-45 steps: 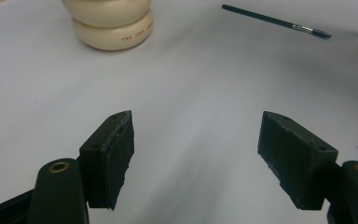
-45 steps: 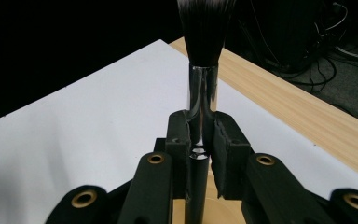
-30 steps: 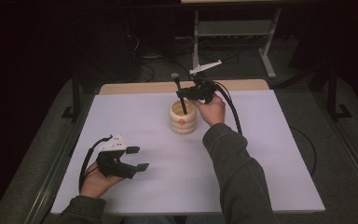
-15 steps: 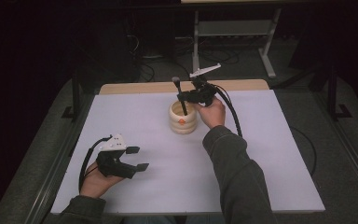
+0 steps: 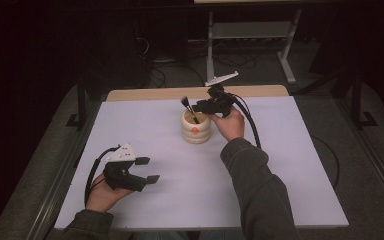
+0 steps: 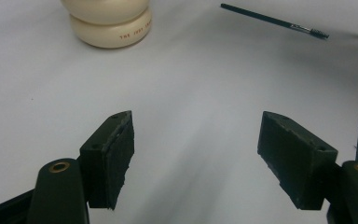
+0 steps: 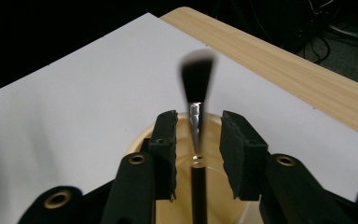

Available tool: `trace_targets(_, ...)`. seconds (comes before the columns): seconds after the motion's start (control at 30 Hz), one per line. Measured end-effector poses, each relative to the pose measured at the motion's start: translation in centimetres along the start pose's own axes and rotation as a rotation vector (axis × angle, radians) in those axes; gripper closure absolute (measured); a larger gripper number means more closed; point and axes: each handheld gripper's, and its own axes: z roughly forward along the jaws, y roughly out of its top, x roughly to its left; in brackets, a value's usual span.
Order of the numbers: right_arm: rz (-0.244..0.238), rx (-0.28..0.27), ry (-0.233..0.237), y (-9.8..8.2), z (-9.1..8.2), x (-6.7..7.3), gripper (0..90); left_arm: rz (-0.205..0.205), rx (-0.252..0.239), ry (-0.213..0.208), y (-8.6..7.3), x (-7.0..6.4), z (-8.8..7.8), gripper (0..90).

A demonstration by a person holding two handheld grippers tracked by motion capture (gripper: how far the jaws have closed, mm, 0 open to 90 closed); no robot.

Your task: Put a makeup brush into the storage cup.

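We look down on a white-topped desk (image 5: 280,165) in a dark room, with a person's two forearms reaching in from the near edge. The right tongs (image 5: 196,107) hover just above a cream-coloured pot (image 5: 196,128) that stands toward the far middle of the desk. A makeup brush (image 5: 190,110) stands in the pot, handle down and dark bristles up, leaning toward the left. From the right gripper view, the brush's (image 7: 196,93) shiny ferrule rises between the two black pads (image 7: 166,140), with a small gap on either side (the pads do not press on it). These tongs have just been opening, and now stand narrowly apart around the brush.

The left tongs (image 5: 147,169) lie low over the near left part of the desk, held in the person's left hand (image 5: 102,192), well apart from the pot. Their jaws stand wide with nothing between them. From the left gripper view, a thin dark mascara-type wand (image 6: 275,21) lies flat on the desk, beyond the pot (image 6: 109,23).
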Motion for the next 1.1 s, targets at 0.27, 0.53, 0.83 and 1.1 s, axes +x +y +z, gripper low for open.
trace_targets(0.27,-0.001,-0.015,-0.004,-0.8,-1.7,-0.2,56.8,-0.004,-0.004,0.0,0.0,0.0,0.0,26.5)
trace_targets(0.53,-0.002,-0.006,-0.005,-1.3,-3.5,0.0,49.7,0.003,-0.001,0.003,0.0,0.1,-0.1,26.1)
trace_targets(0.83,0.021,-0.028,-0.001,-2.6,-5.7,-0.2,44.5,0.005,0.0,0.002,0.0,0.2,-0.1,24.8)
trace_targets(1.1,0.009,-0.016,-0.008,-3.2,-7.0,0.4,39.1,-0.001,-0.008,0.003,0.1,0.1,0.0,23.9)
